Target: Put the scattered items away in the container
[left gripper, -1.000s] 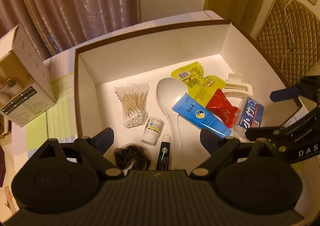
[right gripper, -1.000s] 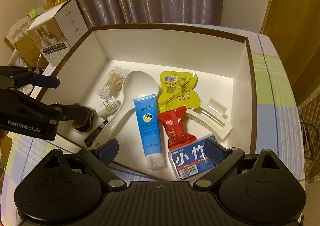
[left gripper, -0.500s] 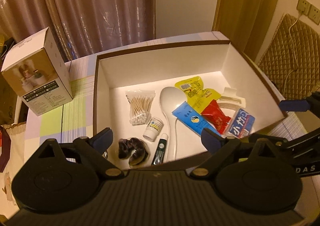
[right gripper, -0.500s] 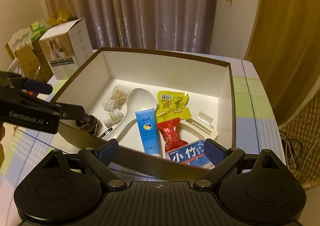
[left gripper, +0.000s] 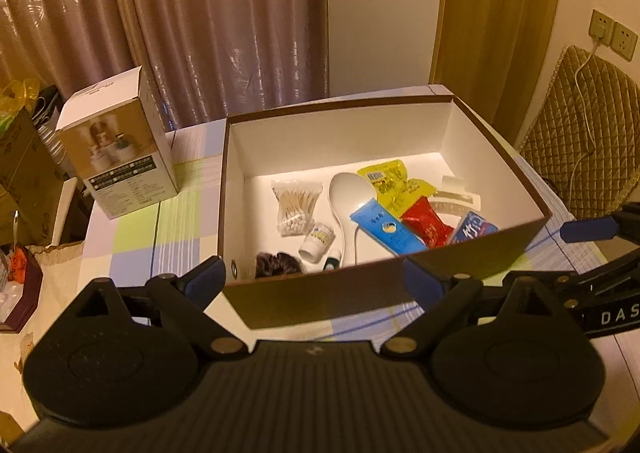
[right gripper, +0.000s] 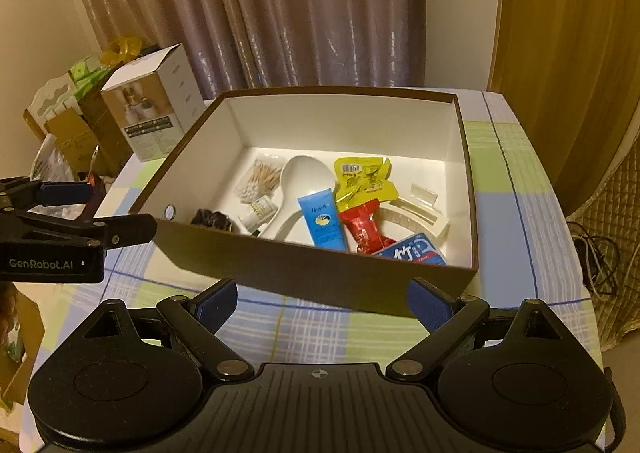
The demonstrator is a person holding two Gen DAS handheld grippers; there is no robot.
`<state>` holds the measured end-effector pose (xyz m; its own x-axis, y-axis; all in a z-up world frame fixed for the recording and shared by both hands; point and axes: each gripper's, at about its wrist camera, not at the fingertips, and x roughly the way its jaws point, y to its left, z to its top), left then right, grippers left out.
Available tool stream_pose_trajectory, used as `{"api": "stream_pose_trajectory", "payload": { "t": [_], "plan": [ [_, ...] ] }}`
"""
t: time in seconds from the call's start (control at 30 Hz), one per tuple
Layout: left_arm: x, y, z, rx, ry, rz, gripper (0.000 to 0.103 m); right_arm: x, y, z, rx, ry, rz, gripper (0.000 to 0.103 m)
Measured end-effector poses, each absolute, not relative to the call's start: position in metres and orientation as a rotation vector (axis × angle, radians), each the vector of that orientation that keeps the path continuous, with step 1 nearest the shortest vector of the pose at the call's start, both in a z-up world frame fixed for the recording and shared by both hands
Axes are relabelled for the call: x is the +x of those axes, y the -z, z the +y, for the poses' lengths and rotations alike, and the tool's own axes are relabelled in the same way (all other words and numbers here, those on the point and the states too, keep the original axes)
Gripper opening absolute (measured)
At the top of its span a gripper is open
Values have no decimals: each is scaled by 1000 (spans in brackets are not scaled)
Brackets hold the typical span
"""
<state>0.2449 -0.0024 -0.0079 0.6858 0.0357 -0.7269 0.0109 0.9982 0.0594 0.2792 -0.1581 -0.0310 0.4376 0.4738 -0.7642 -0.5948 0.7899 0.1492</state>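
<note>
A brown box point(left gripper: 316, 303) point(right gripper: 320, 273) with a white inside sits on the checked tablecloth. In it lie a cotton swab bag point(left gripper: 296, 203) point(right gripper: 260, 179), a white spoon point(left gripper: 348, 189) point(right gripper: 306, 177), a blue tube point(left gripper: 384, 227) point(right gripper: 323, 219), a yellow packet point(left gripper: 394, 183) point(right gripper: 362, 177), a red packet point(left gripper: 426, 221) point(right gripper: 364, 227), a blue tissue pack point(left gripper: 474, 229) point(right gripper: 412, 251), a small white bottle point(left gripper: 318, 241), a dark scrunchie point(left gripper: 276, 264) point(right gripper: 212, 219) and a white clip point(right gripper: 416, 213). My left gripper point(left gripper: 316, 283) and right gripper point(right gripper: 322, 299) both stand open and empty in front of the box's near wall.
A white and brown carton point(left gripper: 116, 157) point(right gripper: 154, 111) stands on the table left of the box. Curtains hang behind. A quilted chair point(left gripper: 580, 141) is at the right, and cardboard boxes point(right gripper: 72, 133) are stacked beyond the table's left edge.
Both grippers have drawn back and up from over the box to in front of its near wall. The dark scrunchie now lies free in the box's near left corner.
</note>
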Motion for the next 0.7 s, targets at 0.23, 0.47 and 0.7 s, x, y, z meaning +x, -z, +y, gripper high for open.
{"api": "stream_pose_trajectory", "payload": {
  "t": [0.23,0.47,0.7],
  "plan": [
    [218,2,-12,50,-25,835,93,259,26,-166,-163,-669,896,97],
    [194,-6,-20,24,-44,840,93,242,22,-174,-183,-675,877,97],
    [178,-20,-23,11,-73,812,93,230,13,-182,-168,-682,852,97]
  ]
}}
